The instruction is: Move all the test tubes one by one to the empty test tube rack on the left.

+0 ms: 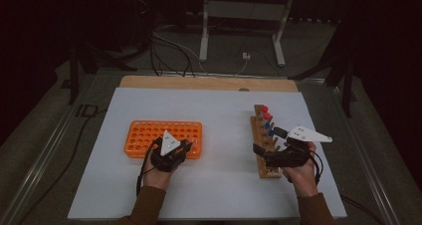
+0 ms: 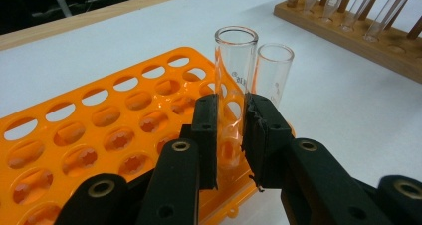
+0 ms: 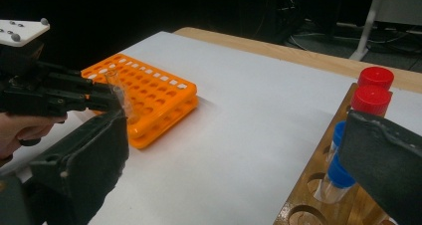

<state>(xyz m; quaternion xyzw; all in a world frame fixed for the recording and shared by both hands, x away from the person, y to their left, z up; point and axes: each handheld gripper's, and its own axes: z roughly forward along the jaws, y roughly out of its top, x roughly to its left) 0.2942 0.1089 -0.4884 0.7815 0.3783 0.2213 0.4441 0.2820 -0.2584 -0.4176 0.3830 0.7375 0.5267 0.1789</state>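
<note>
Your left gripper point(image 2: 230, 135) pinches a glass tube point(image 2: 233, 75) upright over the orange rack's point(image 2: 74, 130) near corner, beside a second tube point(image 2: 272, 70), while your right gripper point(image 3: 234, 175) hangs spread by the wooden rack point(image 3: 318, 185); lowered off-centre, the tube could catch the hole's rim, slip or crack.

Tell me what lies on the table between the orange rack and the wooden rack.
Nothing: the high view shows bare white table between the orange rack and the wooden rack.
</note>
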